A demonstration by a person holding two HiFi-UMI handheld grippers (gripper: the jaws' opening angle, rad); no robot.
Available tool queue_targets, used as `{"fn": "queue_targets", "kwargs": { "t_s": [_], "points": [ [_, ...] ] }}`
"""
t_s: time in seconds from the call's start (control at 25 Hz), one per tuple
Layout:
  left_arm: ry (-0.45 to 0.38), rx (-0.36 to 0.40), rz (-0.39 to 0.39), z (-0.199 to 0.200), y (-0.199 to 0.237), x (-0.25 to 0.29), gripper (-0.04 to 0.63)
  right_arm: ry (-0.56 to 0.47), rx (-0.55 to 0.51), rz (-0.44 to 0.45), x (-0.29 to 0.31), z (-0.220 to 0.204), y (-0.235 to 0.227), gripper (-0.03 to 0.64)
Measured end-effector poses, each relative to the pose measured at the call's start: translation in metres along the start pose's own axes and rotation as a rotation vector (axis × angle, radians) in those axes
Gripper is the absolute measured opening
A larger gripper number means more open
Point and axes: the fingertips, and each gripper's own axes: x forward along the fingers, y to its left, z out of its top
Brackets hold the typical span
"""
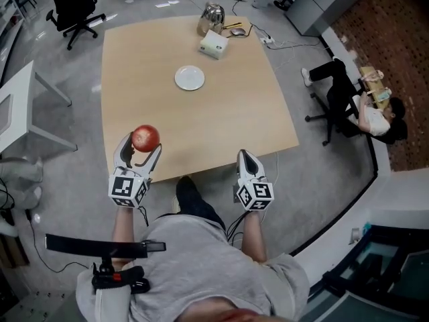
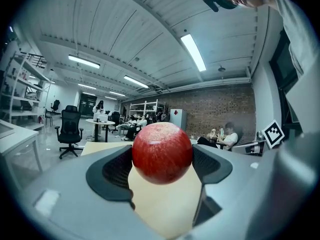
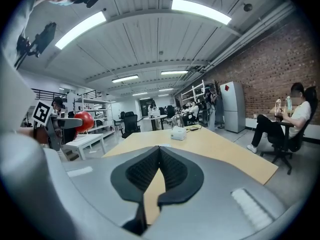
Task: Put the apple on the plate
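Note:
A red apple (image 1: pixel 145 138) (image 2: pixel 162 153) is clamped between the jaws of my left gripper (image 1: pixel 141 146) (image 2: pixel 162 159), held over the table's near left edge. The white plate (image 1: pixel 190 78) lies empty on the wooden table (image 1: pixel 221 113), well ahead of the apple toward the far side. My right gripper (image 1: pixel 244 158) (image 3: pixel 159 156) is shut with nothing in it, its pads meeting at the tips, at the table's near edge to the right. From the right gripper view the apple (image 3: pixel 84 121) shows at the left.
At the table's far edge stand a white box (image 1: pixel 214 44), a metal kettle (image 1: pixel 212 16) and small items. A black office chair (image 1: pixel 72 7) is at far left, a white side table (image 1: pixel 20 106) at left. A seated person (image 1: pixel 362 109) is at right.

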Motion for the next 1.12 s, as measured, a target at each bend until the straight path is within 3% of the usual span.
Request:
{"fn": "queue_targets", "kwargs": {
  "t_s": [0.52, 1.12],
  "points": [
    [0.033, 0.031, -0.058, -0.003, 0.024, 0.099, 0.396, 0.029, 0.026, -0.018, 0.082, 0.005, -0.034, 0.006],
    [0.091, 0.031, -0.115, -0.044, 0.038, 0.191, 0.396, 0.099, 0.027, -0.029, 0.151, -0.017, -0.071, 0.006]
  ]
}}
